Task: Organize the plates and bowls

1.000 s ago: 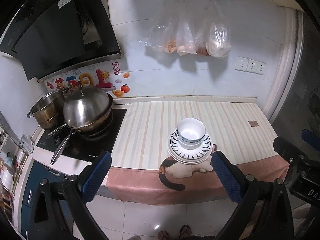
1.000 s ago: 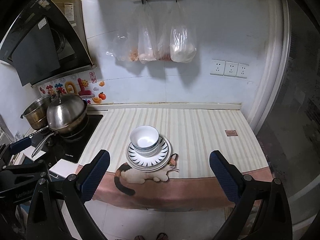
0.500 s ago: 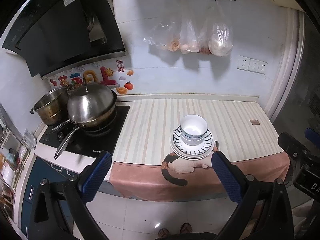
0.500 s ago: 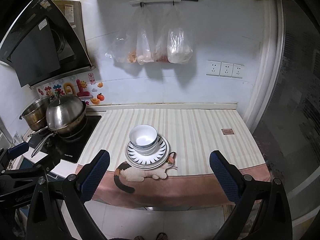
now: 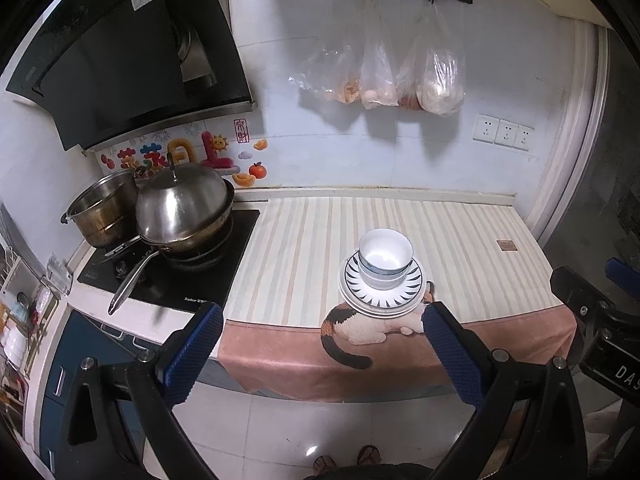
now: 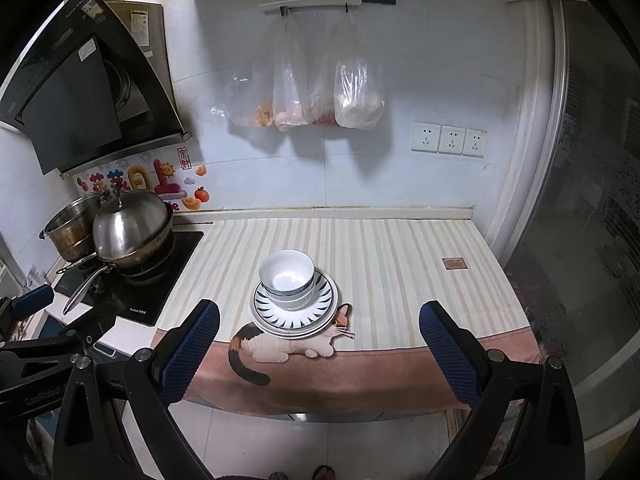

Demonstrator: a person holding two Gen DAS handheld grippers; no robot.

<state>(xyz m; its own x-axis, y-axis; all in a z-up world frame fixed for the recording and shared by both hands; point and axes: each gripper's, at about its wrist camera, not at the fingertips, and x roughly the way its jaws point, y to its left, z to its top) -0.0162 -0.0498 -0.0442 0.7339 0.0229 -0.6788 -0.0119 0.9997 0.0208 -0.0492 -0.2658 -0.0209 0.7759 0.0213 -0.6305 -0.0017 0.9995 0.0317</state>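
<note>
White bowls [image 5: 385, 254] [image 6: 286, 276] sit nested on a stack of plates [image 5: 412, 284] [image 6: 324, 308] with a dark ray pattern, near the front edge of the striped counter cloth [image 5: 304, 248] [image 6: 392, 260]. My left gripper [image 5: 320, 316] is open and empty, held back from the counter above the floor. My right gripper [image 6: 320, 316] is open and empty, also back from the counter edge. Each gripper shows at the edge of the other's view.
A lidded steel wok [image 5: 184, 208] [image 6: 132, 224] and a steel pot [image 5: 102, 208] [image 6: 70, 228] stand on the black cooktop [image 5: 200, 276] at the left. A black range hood [image 5: 128, 60] hangs above. Plastic bags [image 5: 400, 76] hang on the wall.
Both grippers have drawn back and up from the counter; the stack looks a little farther away. Bowls and plates have not moved.
</note>
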